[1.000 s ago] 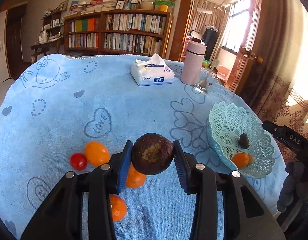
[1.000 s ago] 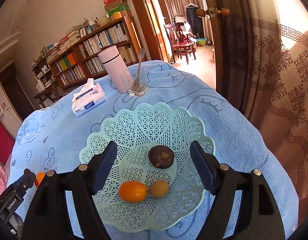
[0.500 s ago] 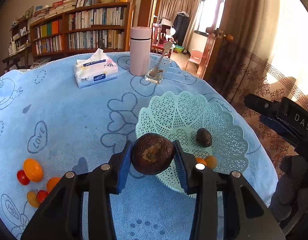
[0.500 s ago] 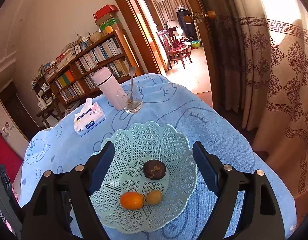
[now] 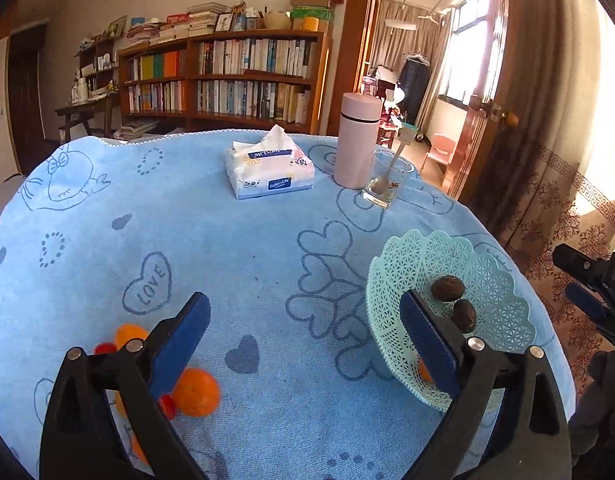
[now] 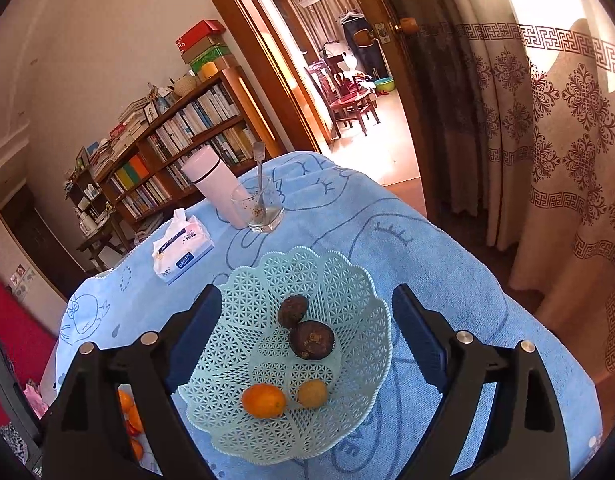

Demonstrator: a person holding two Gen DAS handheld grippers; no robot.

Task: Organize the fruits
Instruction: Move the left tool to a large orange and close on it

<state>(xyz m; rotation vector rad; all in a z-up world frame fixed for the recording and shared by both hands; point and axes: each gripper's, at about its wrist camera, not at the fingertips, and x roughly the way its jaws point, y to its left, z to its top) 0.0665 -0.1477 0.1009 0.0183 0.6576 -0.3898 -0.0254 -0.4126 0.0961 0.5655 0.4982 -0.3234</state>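
A mint lattice fruit basket [image 6: 347, 280] stands near the table's right edge; it also shows in the left wrist view [image 5: 503, 332]. In it lie two dark brown fruits [image 6: 311, 339] [image 6: 292, 310], an orange fruit [image 6: 264, 400] and a small yellow one [image 6: 312, 393]. My left gripper [image 5: 305, 336] is open and empty above the blue cloth, left of the basket. An orange [image 5: 196, 392], another orange fruit [image 5: 129, 333] and small red tomatoes [image 5: 104, 348] lie by its left finger. My right gripper [image 6: 307, 336] is open and empty, above the basket.
A tissue pack [image 5: 269, 172], a pink flask [image 5: 357, 140] and a glass with a spoon [image 5: 387, 184] stand at the table's far side. The blue cloth [image 5: 227, 240] covers the round table. Curtains and a doorway are to the right.
My left gripper has opened and let go of the dark brown fruit, which now lies in the basket beside the other one. The gripper has drawn back to the left.
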